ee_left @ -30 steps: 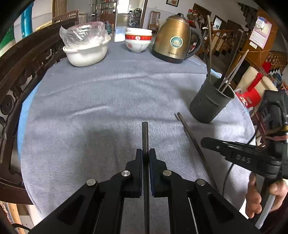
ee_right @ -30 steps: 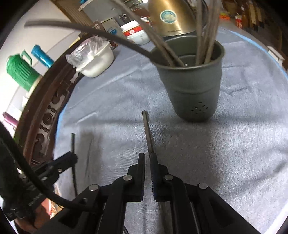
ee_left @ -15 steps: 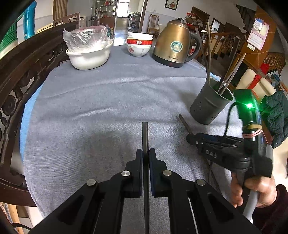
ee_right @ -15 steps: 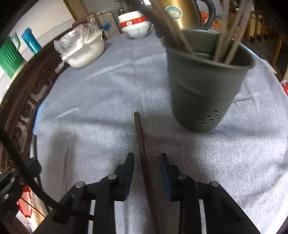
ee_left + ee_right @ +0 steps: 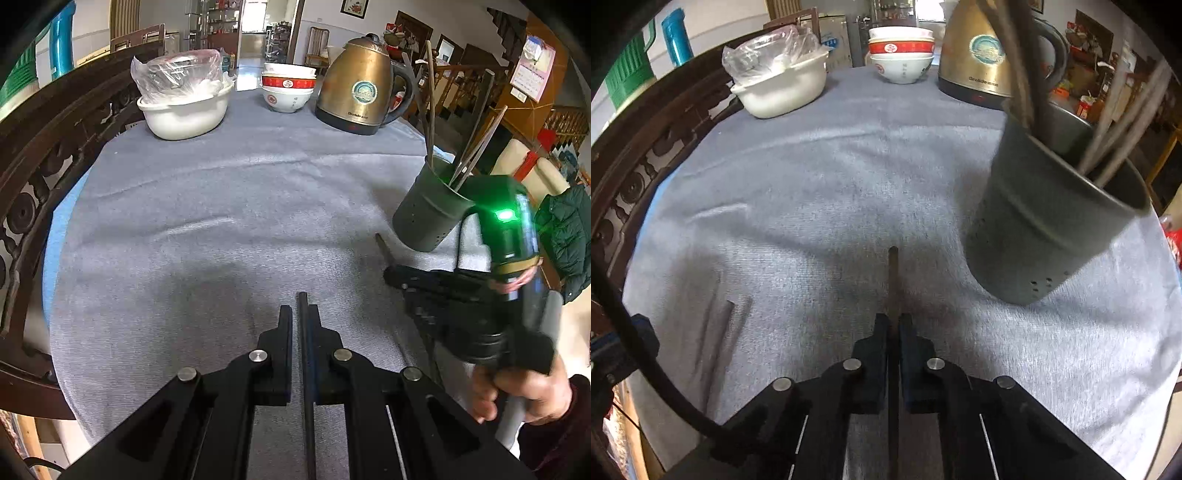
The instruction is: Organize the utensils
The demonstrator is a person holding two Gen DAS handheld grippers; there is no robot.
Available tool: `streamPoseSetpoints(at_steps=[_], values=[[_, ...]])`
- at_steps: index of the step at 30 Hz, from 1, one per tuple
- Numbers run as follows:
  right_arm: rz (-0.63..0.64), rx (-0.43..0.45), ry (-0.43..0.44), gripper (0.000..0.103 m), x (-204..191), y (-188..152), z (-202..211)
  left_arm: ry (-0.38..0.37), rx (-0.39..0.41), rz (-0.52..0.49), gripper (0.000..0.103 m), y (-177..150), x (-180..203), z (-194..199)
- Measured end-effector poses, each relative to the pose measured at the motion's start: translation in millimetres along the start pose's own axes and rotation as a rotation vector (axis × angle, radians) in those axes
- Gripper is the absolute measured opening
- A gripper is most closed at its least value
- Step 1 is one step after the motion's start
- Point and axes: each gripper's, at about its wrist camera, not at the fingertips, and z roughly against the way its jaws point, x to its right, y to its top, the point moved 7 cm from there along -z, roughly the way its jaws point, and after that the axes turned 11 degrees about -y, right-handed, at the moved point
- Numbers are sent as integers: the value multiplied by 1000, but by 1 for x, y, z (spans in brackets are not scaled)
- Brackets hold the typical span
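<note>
between each tool's pads, left tool (image 5: pixel 300 321) and right tool (image 5: pixel 894 328) pinching a chopstick (image 5: pixel 893 280), pointing forward

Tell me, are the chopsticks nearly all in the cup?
Nearly. Done: several chopsticks already stand in the grey cup. In hand: the left tongs are shut on one dark chopstick, and the right tongs are shut on another chopstick beside the cup. Left: both still need to go into the cup. No other loose ones show on the cloth.
</note>
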Motion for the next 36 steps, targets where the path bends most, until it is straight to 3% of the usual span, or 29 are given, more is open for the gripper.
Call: streamPoseSetpoints(at_steps=[10,14,19,25,27,29,36], values=[[-126,1,143,6,36,-6,31,-35,-167,93,8,-21,-15,-33],[-172,-34,175,6,50,-15,29,-38,-216,99,29,-23,-14,-46],[-204,-91,191,6,54,-23,15,-15,-278,78,30,-18,-10,-62],[-206,-123,203,6,54,-28,7,10,-334,24,30,-13,-3,-74],[-209,-134,207,6,53,-29,3,20,-330,17,14,-10,-4,-76],[-213,-141,213,6,53,-30,0,22,-325,46,7,-9,-9,-76],[-204,-83,254,6,49,-23,17,-4,-239,123,7,-5,-17,-56]])
